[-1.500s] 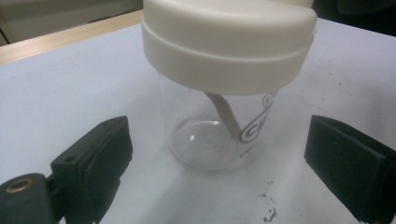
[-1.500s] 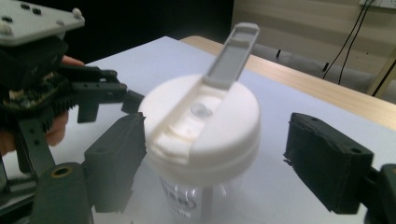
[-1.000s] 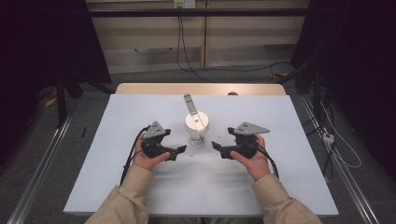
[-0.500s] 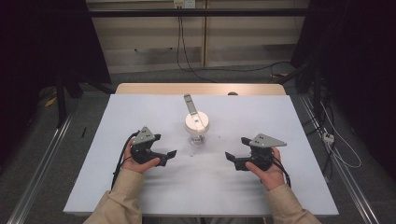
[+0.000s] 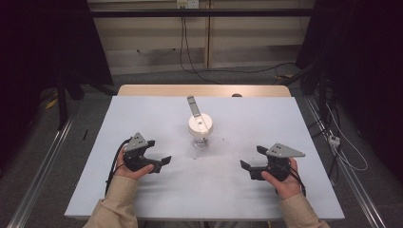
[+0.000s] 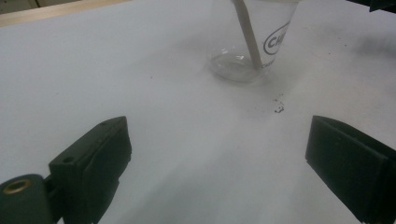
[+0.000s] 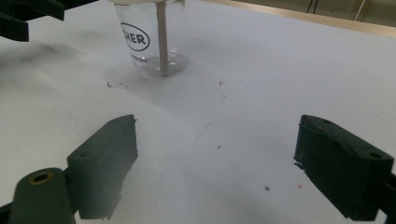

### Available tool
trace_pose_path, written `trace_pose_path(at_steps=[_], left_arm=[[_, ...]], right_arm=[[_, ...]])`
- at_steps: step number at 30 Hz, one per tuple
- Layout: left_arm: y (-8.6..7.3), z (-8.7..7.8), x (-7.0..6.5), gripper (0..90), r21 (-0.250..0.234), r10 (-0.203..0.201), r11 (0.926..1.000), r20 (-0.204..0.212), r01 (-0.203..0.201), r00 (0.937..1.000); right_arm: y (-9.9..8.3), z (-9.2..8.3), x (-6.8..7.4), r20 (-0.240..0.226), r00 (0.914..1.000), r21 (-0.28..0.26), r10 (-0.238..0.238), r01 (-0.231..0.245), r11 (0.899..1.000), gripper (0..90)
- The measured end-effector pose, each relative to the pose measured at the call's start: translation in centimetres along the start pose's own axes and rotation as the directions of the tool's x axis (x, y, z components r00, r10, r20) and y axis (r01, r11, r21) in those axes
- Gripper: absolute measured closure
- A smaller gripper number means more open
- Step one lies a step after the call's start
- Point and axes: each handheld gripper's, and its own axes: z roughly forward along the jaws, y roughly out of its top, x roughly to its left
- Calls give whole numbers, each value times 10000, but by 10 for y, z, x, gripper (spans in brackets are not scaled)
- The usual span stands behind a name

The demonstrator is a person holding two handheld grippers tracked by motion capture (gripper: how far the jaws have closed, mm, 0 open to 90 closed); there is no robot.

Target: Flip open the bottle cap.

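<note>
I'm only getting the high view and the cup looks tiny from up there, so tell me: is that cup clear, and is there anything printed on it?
Observer: Yes, the cup is clear plastic, with a dark oval logo on its side.
Operator: And the stick poking out of it?
Observer: The stick passes through the white lid and rests on the cup's bottom.
Operator: Is anything between the jaws?
Observer: No. Both the left gripper and the right gripper stand open over bare table.
Operator: Is the table clean?
Observer: Not quite: small dark specks lie beside the cup.
</note>
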Motion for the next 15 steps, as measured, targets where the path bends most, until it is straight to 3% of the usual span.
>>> trace_pose_path(at_steps=[15], left_arm=[[-14, -24, 12, 65, -89, -332, 9994, -336, 329, 9989]], right_arm=[[-7, -12, -6, 294, 9995, 14, 75, -76, 10000, 132]])
